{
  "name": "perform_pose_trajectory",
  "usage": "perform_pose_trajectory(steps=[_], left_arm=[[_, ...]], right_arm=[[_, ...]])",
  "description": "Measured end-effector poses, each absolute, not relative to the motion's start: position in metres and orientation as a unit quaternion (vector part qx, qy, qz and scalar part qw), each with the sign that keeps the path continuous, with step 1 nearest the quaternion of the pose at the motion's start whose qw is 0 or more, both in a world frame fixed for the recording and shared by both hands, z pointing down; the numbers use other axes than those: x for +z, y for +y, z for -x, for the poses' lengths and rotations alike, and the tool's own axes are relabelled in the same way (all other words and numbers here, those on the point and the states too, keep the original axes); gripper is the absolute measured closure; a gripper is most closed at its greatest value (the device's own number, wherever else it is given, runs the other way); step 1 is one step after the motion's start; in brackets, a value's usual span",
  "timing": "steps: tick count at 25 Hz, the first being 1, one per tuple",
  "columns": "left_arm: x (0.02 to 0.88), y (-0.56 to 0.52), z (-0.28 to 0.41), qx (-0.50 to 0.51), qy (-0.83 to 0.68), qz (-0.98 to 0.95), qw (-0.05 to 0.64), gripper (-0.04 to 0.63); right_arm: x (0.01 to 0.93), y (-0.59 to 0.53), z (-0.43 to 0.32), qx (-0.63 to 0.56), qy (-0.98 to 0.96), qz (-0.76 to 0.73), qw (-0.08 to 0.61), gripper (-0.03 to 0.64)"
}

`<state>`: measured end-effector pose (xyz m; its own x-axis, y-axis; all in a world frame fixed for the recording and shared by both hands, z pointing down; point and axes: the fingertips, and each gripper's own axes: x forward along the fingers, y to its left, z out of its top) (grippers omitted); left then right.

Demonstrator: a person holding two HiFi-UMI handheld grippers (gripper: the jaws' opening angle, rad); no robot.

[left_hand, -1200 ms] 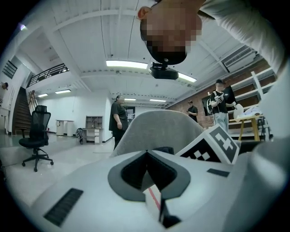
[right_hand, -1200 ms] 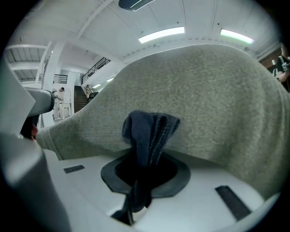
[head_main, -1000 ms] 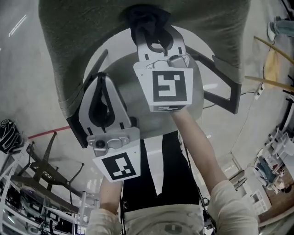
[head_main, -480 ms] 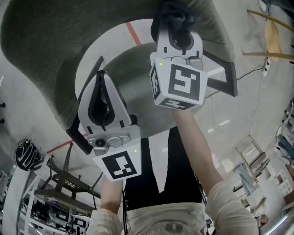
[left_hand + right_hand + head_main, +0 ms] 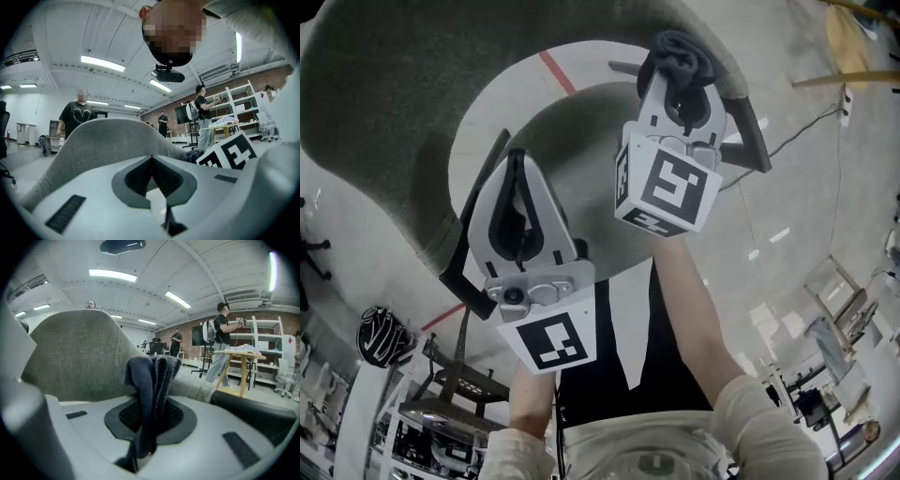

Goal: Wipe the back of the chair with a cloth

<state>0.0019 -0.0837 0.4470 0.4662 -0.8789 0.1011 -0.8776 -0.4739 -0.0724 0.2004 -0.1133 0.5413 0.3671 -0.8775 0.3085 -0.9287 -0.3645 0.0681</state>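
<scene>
My R gripper point(image 5: 680, 80) is clenched on the dark cloth point(image 5: 684, 49). Its folds stick up past the tips, right at the rim of the grey chair back point(image 5: 384, 112). L gripper point(image 5: 517, 161): jaws pressed together w/ nothing between, held nearer my body.

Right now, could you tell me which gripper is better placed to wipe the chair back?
The right gripper: it is shut on the dark cloth, close by the grey chair back. The left gripper is shut on nothing, so it has nothing to wipe with.
</scene>
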Motion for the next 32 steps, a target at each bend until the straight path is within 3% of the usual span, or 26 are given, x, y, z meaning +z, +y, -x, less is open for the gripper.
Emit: perform_pose_trajectory(steps=[19, 25, 32], left_arm=[[0.429, -0.079, -0.011, -0.058, 0.540, 0.840, -0.015, 0.581], [0.344, -0.100, -0.004, -0.005, 0.600, 0.799, 0.036, 0.581], [0.221, -0.086, 0.018, -0.007, 0.644, 0.765, 0.022, 0.581]], right_arm=[[0.534, -0.077, -0.220, 0.119, -0.514, -0.840, 0.130, 0.563], [0.449, -0.110, -0.229, 0.073, -0.553, -0.824, 0.100, 0.562], [0.290, -0.117, -0.177, 0.078, -0.655, -0.750, 0.054, 0.563]])
